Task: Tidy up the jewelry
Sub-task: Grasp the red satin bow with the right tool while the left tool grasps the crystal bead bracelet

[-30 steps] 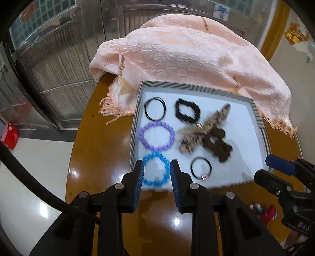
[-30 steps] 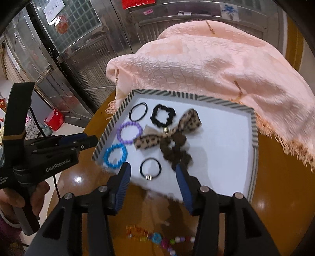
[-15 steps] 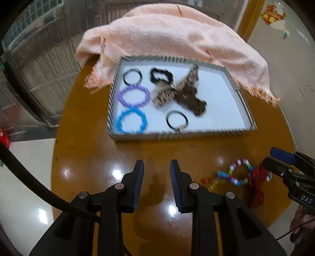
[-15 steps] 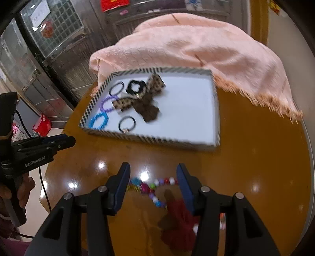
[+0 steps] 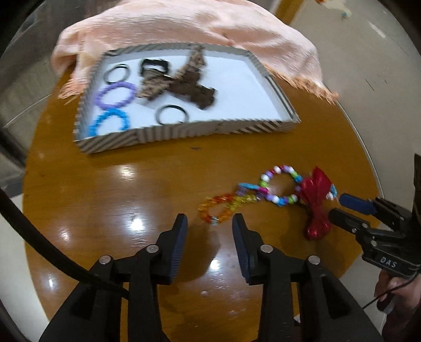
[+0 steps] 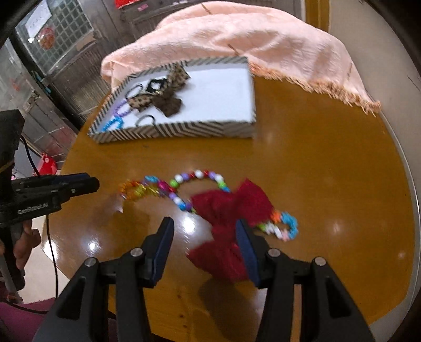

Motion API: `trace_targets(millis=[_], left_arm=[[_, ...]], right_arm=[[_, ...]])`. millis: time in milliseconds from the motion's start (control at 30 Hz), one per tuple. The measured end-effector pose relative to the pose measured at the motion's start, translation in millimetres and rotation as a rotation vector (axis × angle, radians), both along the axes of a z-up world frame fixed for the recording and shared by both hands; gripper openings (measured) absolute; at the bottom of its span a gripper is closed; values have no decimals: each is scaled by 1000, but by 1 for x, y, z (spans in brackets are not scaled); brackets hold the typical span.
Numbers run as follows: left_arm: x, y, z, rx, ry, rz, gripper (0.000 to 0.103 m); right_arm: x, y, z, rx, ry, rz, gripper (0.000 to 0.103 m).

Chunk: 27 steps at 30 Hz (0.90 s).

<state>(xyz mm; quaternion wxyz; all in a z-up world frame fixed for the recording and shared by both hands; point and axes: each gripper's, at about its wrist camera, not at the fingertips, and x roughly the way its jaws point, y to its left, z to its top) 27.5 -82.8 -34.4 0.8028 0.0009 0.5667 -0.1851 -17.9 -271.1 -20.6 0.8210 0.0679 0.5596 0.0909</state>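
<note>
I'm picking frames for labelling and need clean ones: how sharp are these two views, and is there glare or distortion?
Left wrist view: motion blur smears the tray contents and the orange bead bracelet; white glare spots on the glossy table. Right wrist view: the red bow and beads are blurred, glare again; fisheye bends the table edge in both.

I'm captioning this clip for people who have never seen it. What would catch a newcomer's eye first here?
Probably the red bow lying on the glossy brown table among bright beaded bracelets, right ahead of the right gripper. Behind them sits a striped tray holding hair ties, purple and blue bracelets and a leopard-print bow, with a peach fringed cloth draped behind it. The left gripper, jaws opening with nothing between them, hovers near an orange beaded bracelet.
</note>
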Motion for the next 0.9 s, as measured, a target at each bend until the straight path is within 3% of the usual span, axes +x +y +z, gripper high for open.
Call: trace_targets(millis=[233, 600, 867, 900], left_arm=[[6, -18, -11, 6, 14, -55, 36], [21, -50, -23, 66, 8, -116, 36], [27, -69, -36, 107, -7, -155, 36], [28, -69, -36, 98, -3, -153, 29]], right_arm=[[-5, -14, -23, 8, 48, -51, 51], [13, 1, -44, 22, 84, -45, 51], [13, 4, -45, -4, 53, -12, 51], [13, 4, -44, -11, 49, -8, 49]])
